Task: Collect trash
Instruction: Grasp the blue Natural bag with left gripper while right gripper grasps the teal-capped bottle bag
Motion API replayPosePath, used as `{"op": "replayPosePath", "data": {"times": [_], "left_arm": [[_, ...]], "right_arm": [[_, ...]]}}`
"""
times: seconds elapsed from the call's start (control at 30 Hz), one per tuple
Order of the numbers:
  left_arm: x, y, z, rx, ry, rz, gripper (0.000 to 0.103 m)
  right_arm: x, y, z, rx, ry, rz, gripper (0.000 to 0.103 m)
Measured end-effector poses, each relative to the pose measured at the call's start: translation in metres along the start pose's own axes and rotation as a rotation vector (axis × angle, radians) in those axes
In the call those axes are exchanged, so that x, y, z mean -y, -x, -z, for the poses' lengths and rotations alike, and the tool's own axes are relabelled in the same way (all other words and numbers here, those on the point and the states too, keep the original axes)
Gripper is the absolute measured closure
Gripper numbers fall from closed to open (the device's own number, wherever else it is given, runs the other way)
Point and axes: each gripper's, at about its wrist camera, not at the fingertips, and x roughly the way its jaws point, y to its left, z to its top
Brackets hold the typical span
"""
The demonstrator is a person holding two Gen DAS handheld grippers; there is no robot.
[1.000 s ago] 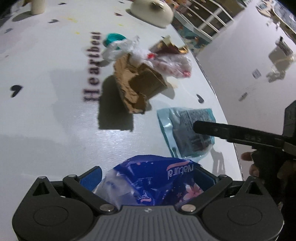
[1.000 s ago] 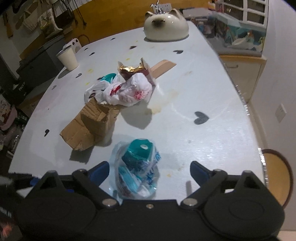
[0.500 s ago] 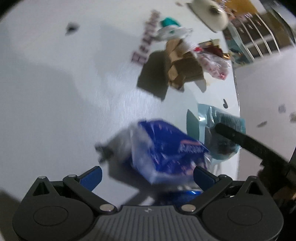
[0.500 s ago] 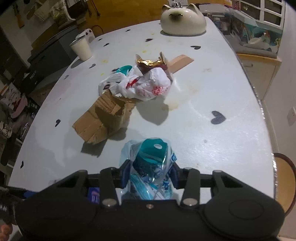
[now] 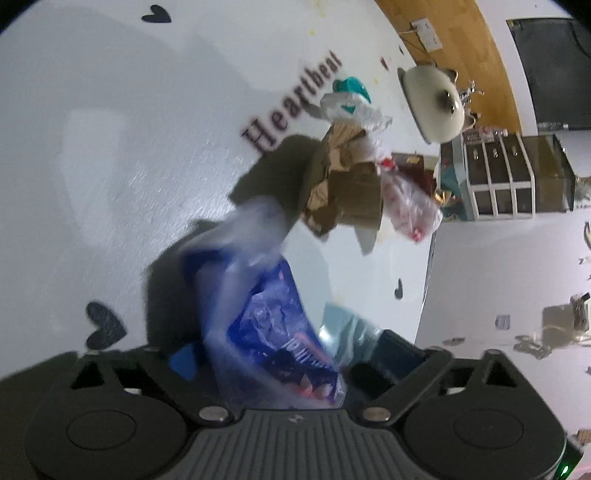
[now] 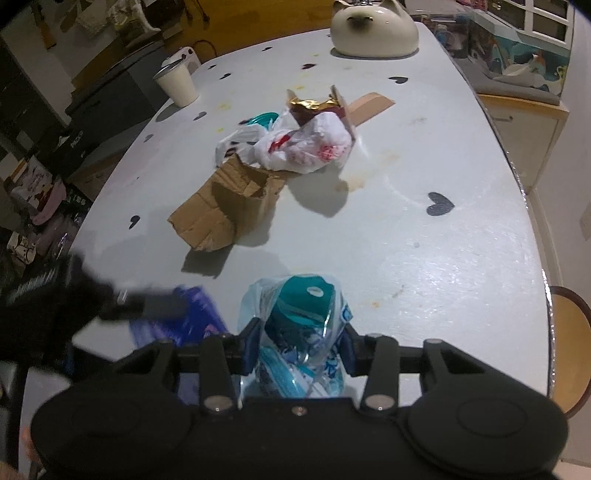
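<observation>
Two grippers are in my hands, and each one has a piece of trash at it. My right gripper (image 6: pixel 299 341) is closed on the clear wrapper with teal print (image 6: pixel 301 332); the two blue pads press its sides, near the edge of the white table (image 6: pixel 461 251) closest to me. My left gripper (image 5: pixel 284 354) has the blue plastic bag (image 5: pixel 273 325) between its fingers. The bag is blurred and hangs forward over the table, and I cannot tell if the fingers really clamp it, because the blue pads stand a little apart at both sides of it. In the right wrist view the left gripper is a dark blur just beside the teal wrapper, on its left side.

More trash lies together in the middle of the table: a torn cardboard piece (image 6: pixel 225 210), a white plastic bag with red print (image 6: pixel 310 147) resting on its far end, a gold foil wrapper (image 6: pixel 314 105) behind that, and a teal lid (image 6: pixel 262 119) at the left of the pile. A paper cup (image 6: pixel 177 86) stands far left, well apart from the pile. A cream cat-shaped pot (image 6: pixel 373 33) sits at the far end.
</observation>
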Motion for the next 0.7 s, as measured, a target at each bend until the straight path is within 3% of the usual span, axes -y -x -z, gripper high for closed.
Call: {"op": "replayPosePath", "data": {"times": [0.13,0.23,0.3,0.37,0.5,0.7], "left_arm": [[0.001,0.0,0.0,0.005,-0.004,-0.01,0.032],[-0.003,0.0,0.0,0.016,0.01,-0.027,0.05],[-0.004,-0.001,-0.001,0.021,0.01,-0.059,0.074],[-0.005,0.0,0.0,0.022,0.002,-0.095,0.091],[0.001,0.01,0.005,0.038,-0.061,-0.124,0.094],[0.033,0.036,0.022,0.111,-0.276,-0.231,0.095]], "right_arm": [[-0.003,-0.005,0.002,-0.014,0.002,-0.004,0.059],[-0.006,-0.007,0.004,-0.019,0.009,-0.007,0.059],[-0.008,-0.008,0.004,-0.019,0.013,0.002,0.059],[-0.009,-0.007,0.004,-0.015,0.016,0.012,0.059],[-0.01,-0.001,0.003,-0.006,0.024,0.058,0.06],[-0.014,0.02,0.002,0.03,0.035,0.093,0.06]]}}
